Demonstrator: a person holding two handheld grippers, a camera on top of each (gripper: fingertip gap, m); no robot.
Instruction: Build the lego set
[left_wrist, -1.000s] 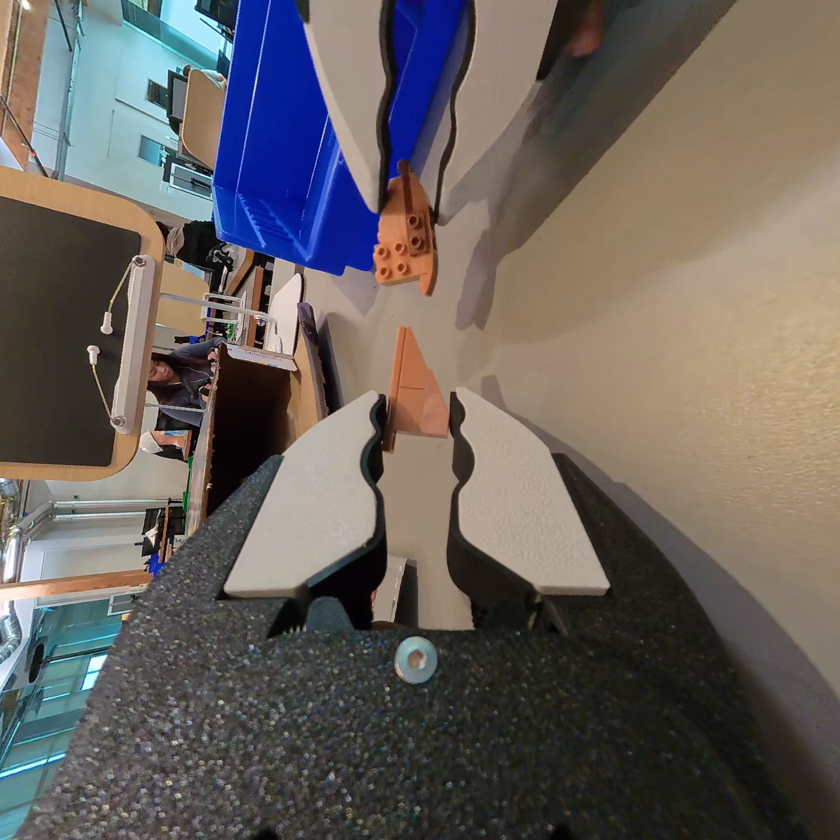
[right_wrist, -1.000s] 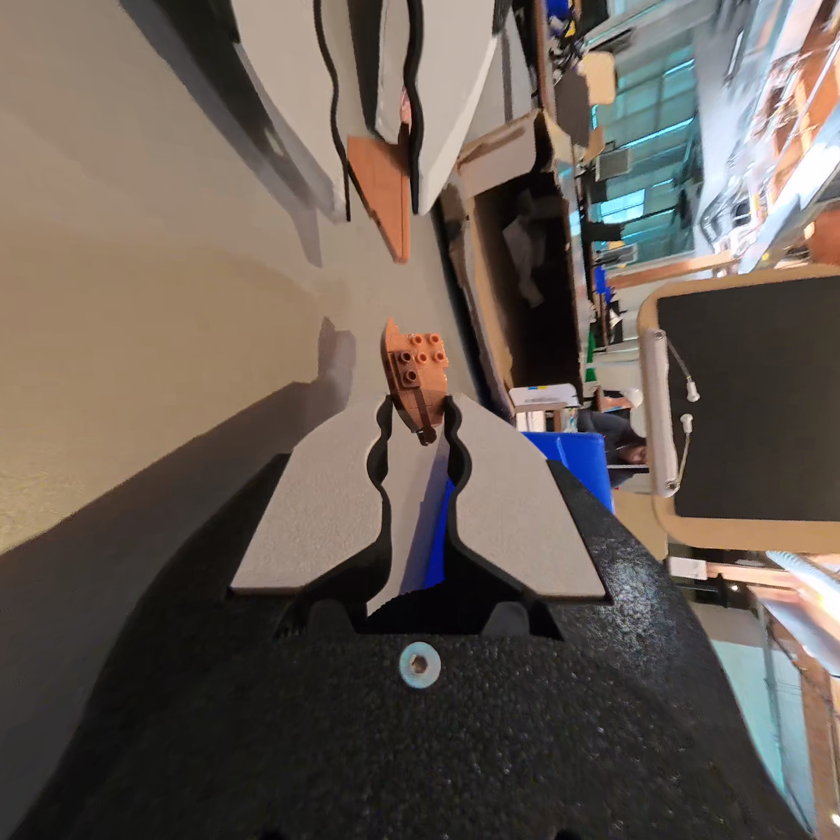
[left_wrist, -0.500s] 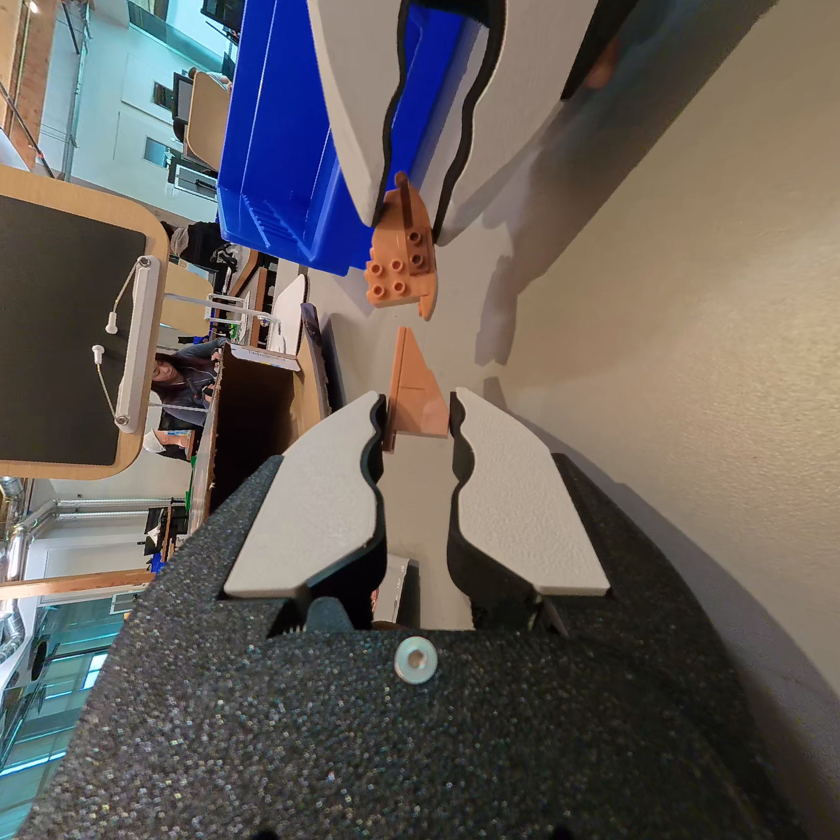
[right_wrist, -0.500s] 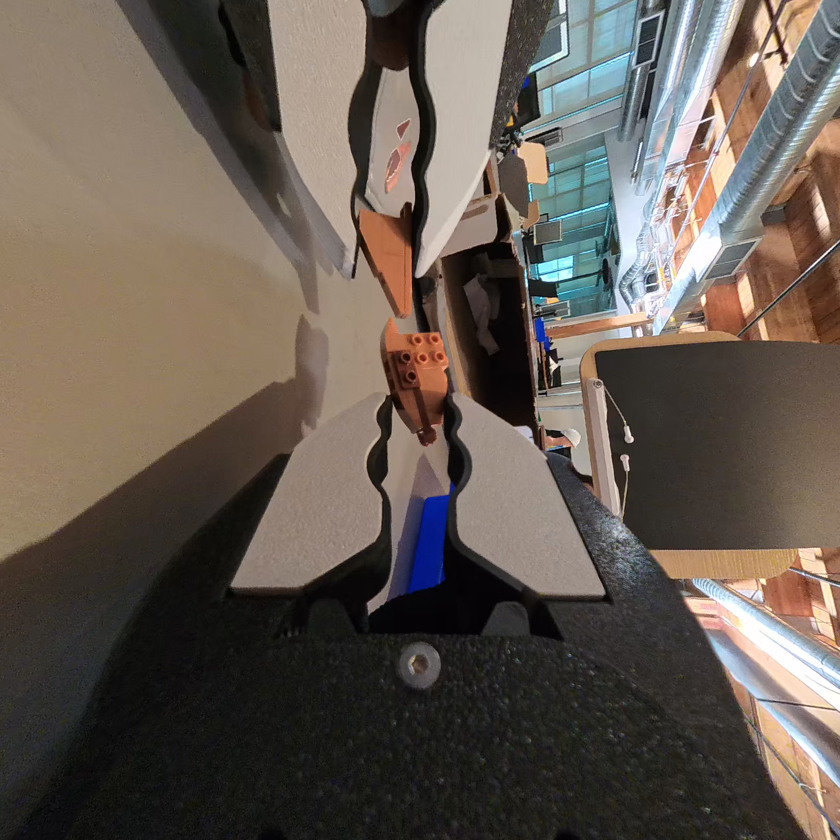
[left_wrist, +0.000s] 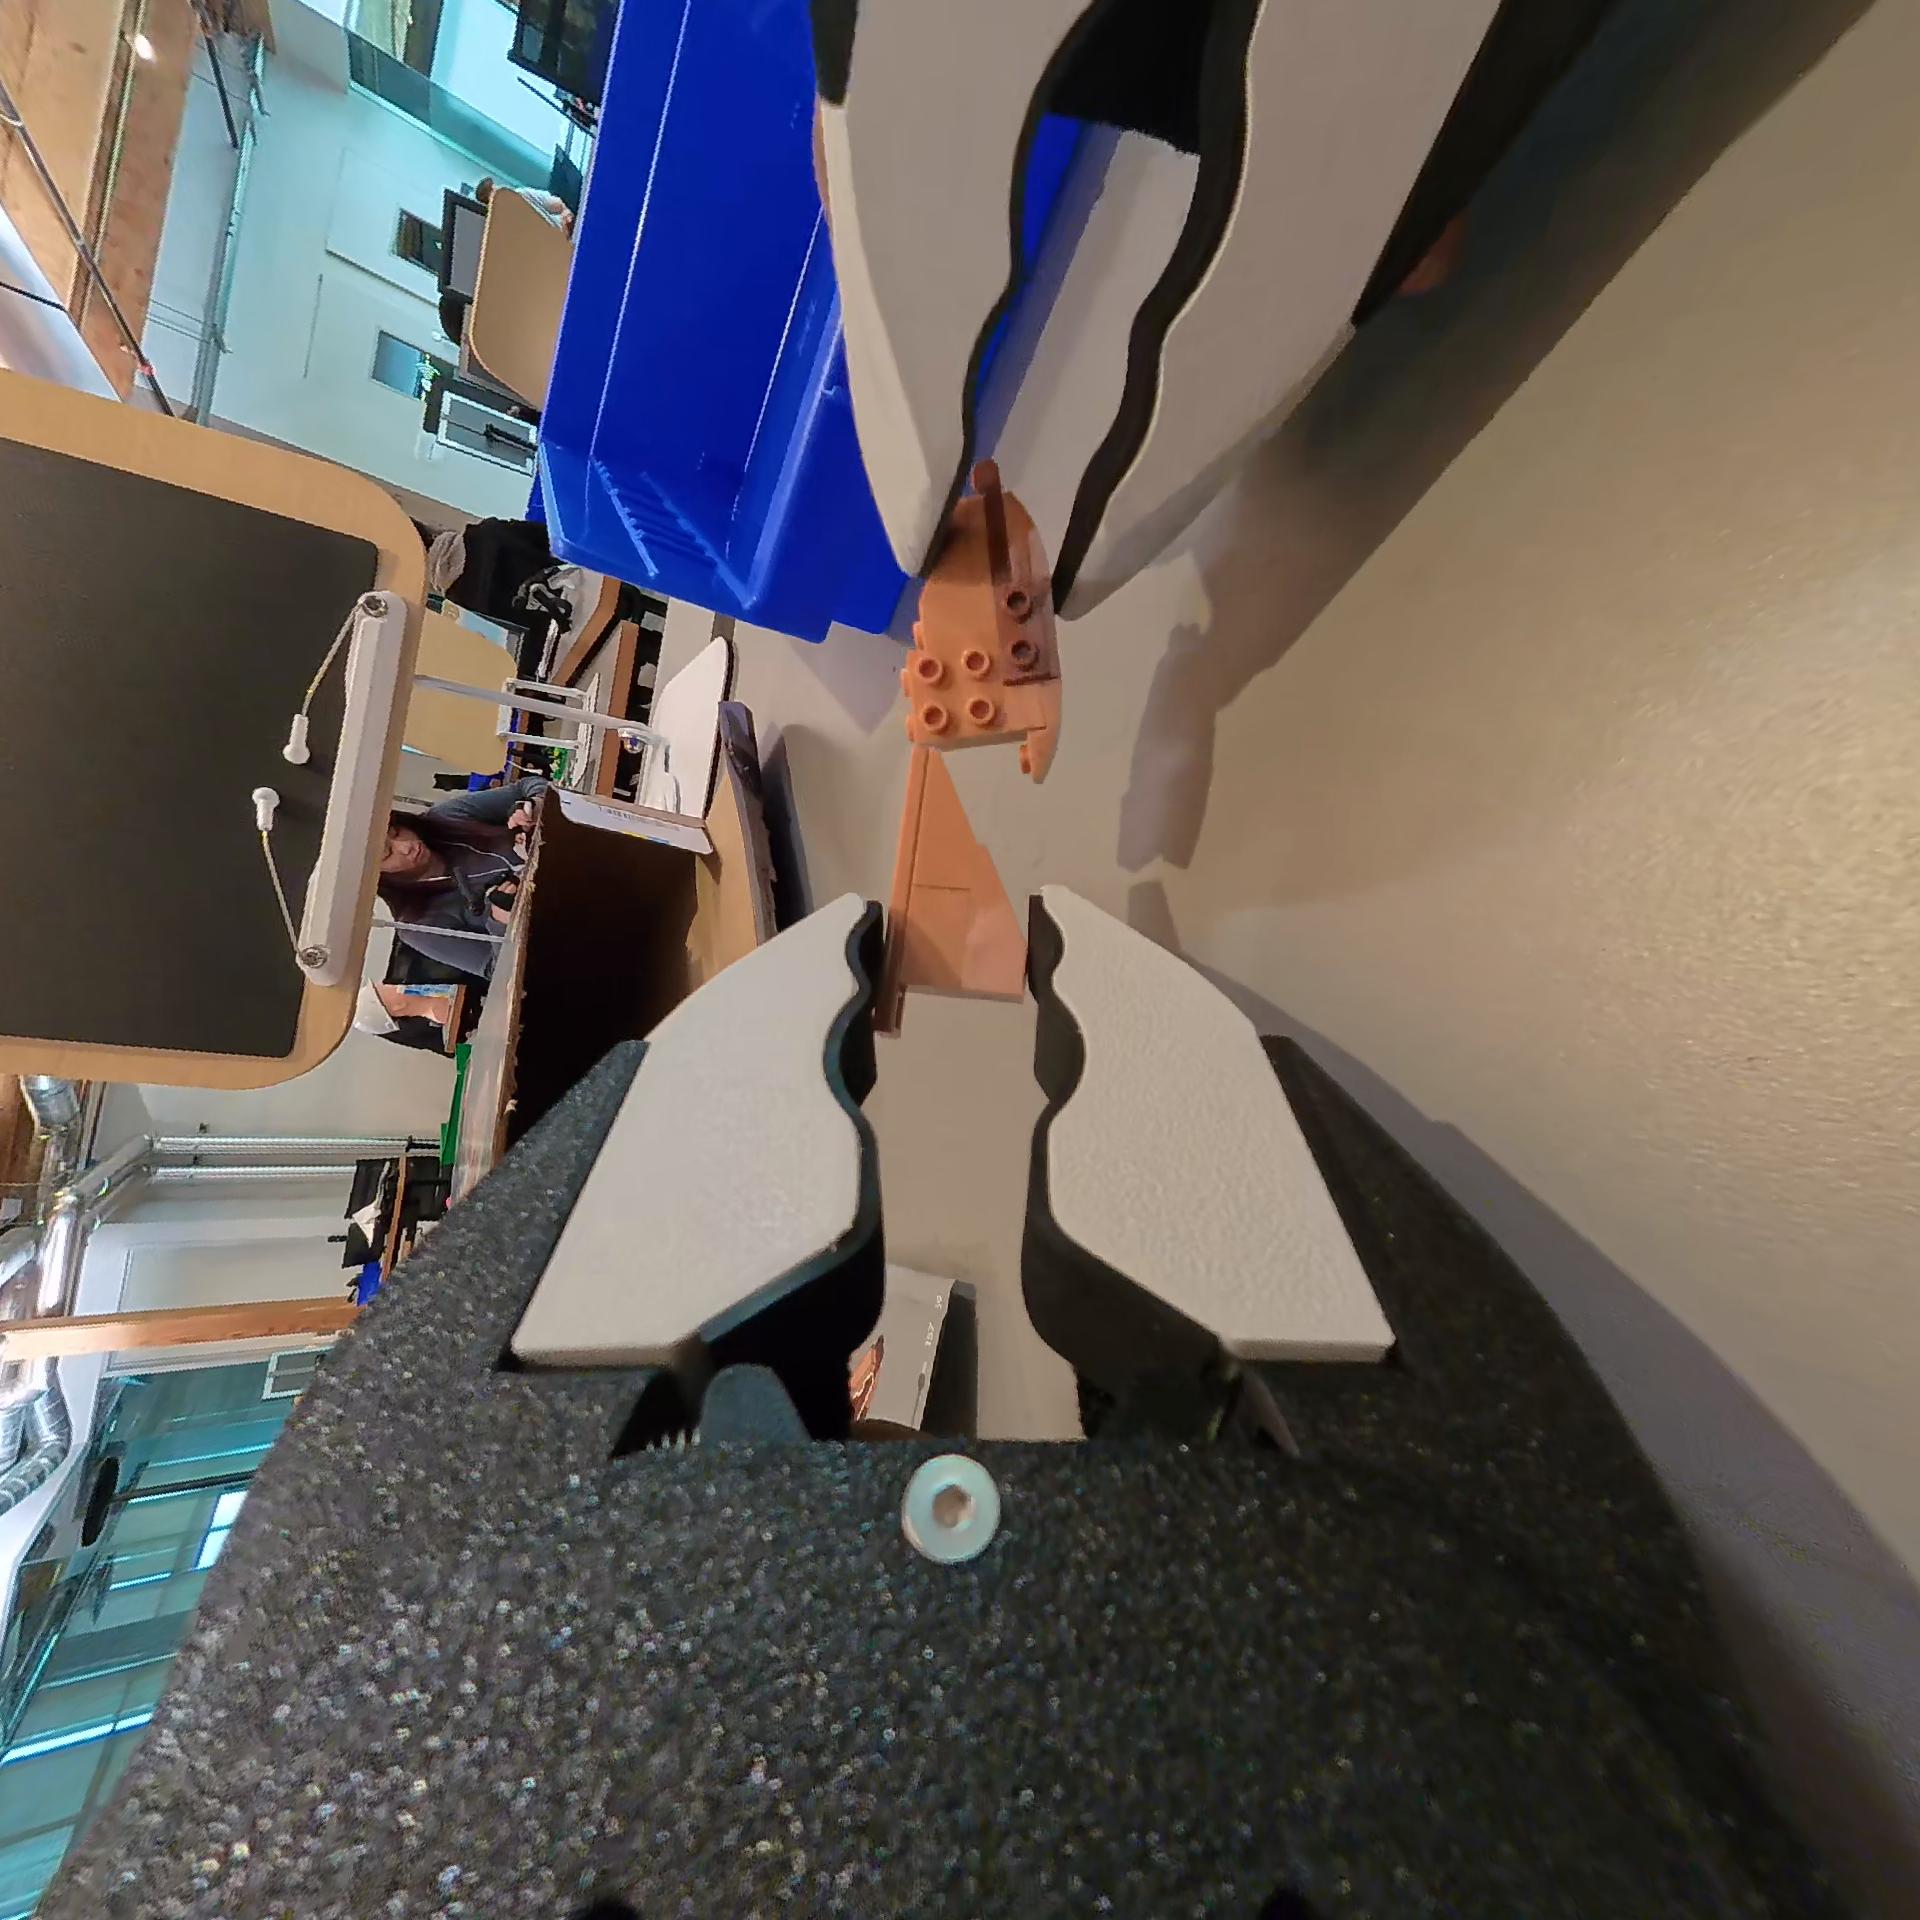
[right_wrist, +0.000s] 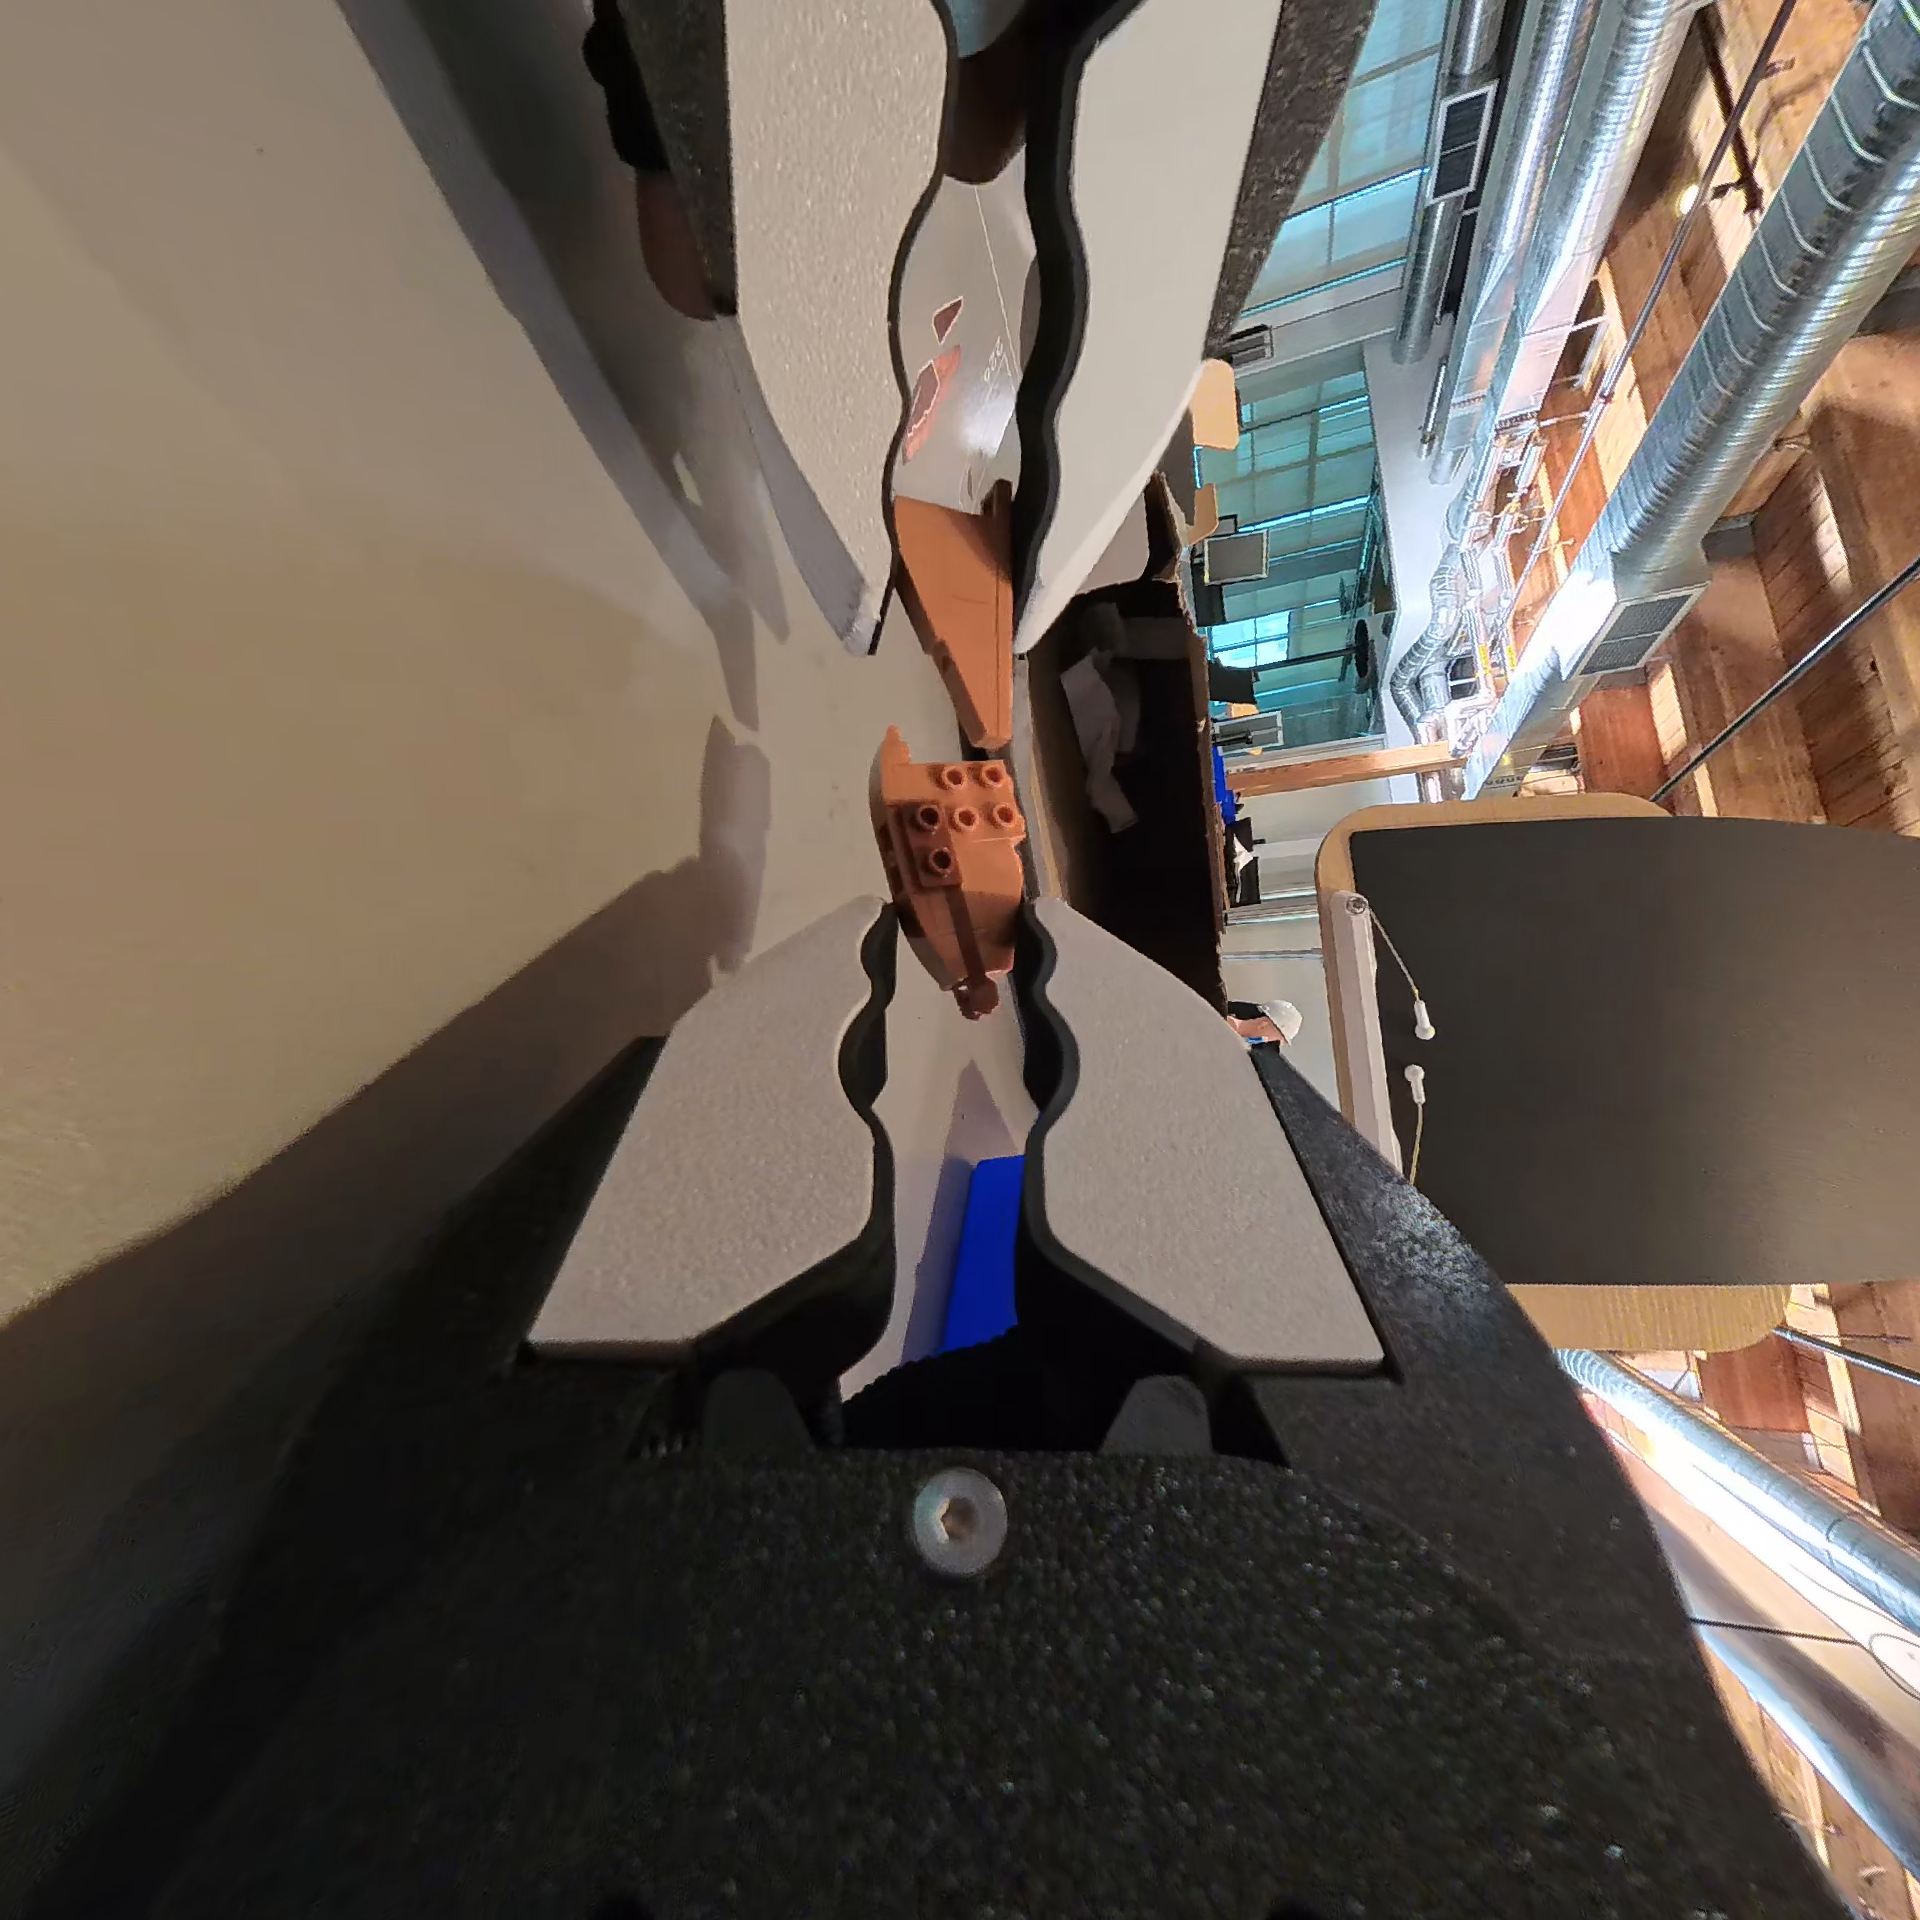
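My left gripper (left_wrist: 956, 940) is shut on a flat tan wedge plate (left_wrist: 951, 904) held edge-on, its pointed tip aimed forward. My right gripper (right_wrist: 956, 935) is shut on a small tan-and-brown studded brick assembly (right_wrist: 951, 852). Both are held in the air over the beige table (left_wrist: 1558, 831), facing each other. In the left wrist view the right gripper (left_wrist: 992, 561) comes from the top with the assembly (left_wrist: 982, 665), and the wedge tip nearly touches its studded block. In the right wrist view the left gripper (right_wrist: 951, 613) comes from the top with the wedge (right_wrist: 966, 623), close above the assembly.
A blue plastic bin (left_wrist: 707, 343) stands on the table behind the right gripper. An open cardboard box (right_wrist: 1122, 748) sits at the table's edge. A black board with a wooden frame (right_wrist: 1642, 1049) stands beyond. A person (left_wrist: 447, 862) sits in the background.
The two grippers have come closer together. The gap between the wedge tip and the studded assembly has shrunk to almost nothing. Both grasps are unchanged.
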